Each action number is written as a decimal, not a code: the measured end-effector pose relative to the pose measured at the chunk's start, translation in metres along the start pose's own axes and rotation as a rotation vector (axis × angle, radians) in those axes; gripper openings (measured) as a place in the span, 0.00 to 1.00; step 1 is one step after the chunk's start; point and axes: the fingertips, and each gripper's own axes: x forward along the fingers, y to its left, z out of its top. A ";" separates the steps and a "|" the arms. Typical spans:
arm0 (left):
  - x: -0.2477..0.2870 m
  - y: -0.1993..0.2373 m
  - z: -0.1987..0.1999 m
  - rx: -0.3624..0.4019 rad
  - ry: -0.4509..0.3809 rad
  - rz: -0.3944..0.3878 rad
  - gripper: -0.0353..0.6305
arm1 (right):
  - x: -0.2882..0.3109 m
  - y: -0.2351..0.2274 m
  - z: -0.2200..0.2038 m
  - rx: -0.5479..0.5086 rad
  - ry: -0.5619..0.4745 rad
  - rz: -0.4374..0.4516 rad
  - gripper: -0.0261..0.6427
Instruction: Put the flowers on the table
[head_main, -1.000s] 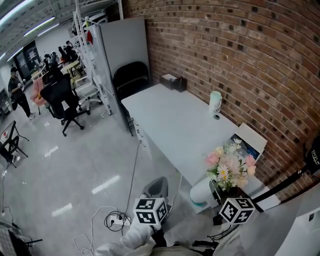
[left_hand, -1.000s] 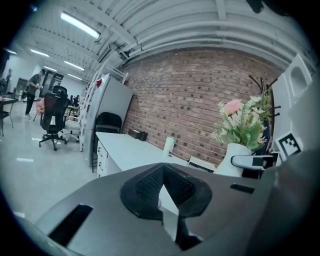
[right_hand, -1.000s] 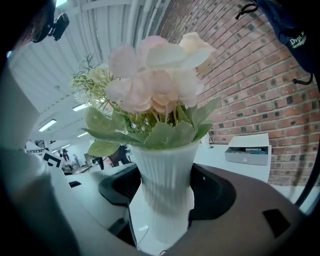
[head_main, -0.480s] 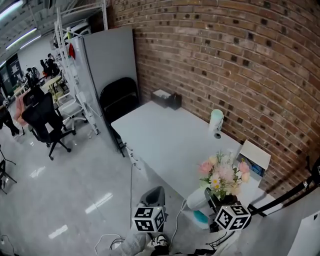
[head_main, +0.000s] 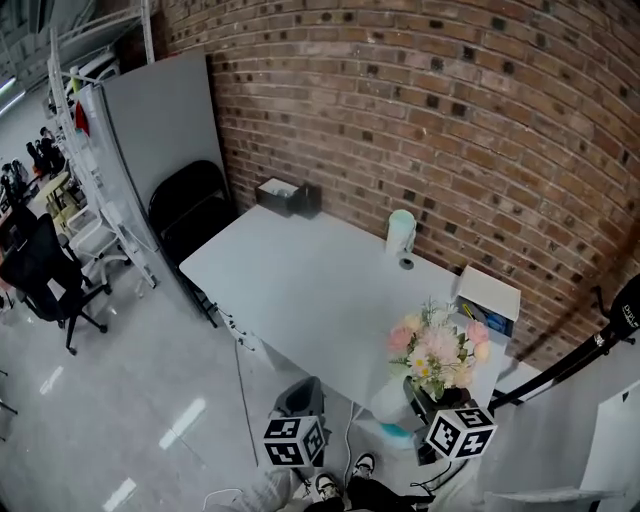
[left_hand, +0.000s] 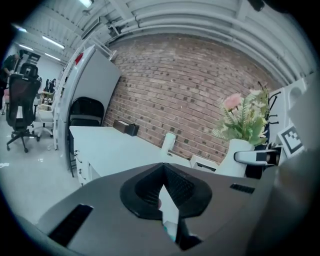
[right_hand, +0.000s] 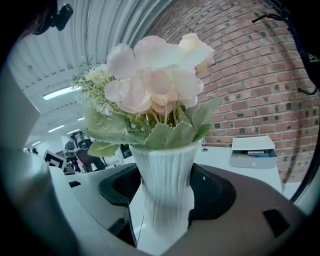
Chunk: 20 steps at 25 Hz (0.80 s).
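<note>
A bunch of pink, white and yellow flowers (head_main: 438, 348) stands in a white ribbed vase (head_main: 393, 396), held just off the near right corner of the white table (head_main: 300, 290). My right gripper (head_main: 440, 415) is shut on the vase (right_hand: 167, 192), one jaw on each side of its body, with the flowers (right_hand: 155, 75) rising above. The vase hangs in the air with the table (right_hand: 235, 172) behind it. My left gripper (head_main: 295, 440) is low at the near edge, apart from the table. Its jaws (left_hand: 170, 220) meet with nothing between them.
On the table are a pale cup (head_main: 401, 232) by the brick wall, a black box (head_main: 288, 197) at the far end and an open white box (head_main: 487, 300) at the right. A black folding chair (head_main: 190, 210), a grey partition (head_main: 160, 110), a bin (head_main: 303, 397) and a tripod leg (head_main: 570, 360) surround it.
The view has swung right and towards the table. The vase in my right gripper has come up nearer the table's near right corner; the left gripper stays low.
</note>
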 end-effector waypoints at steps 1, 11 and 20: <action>0.005 -0.002 -0.001 0.002 0.005 -0.012 0.06 | 0.000 -0.004 0.001 0.003 -0.003 -0.012 0.44; 0.057 -0.034 0.012 0.066 0.040 -0.101 0.06 | 0.010 -0.046 0.016 0.061 -0.048 -0.085 0.44; 0.119 -0.076 0.041 0.128 0.033 -0.168 0.06 | 0.031 -0.093 0.046 0.118 -0.095 -0.119 0.44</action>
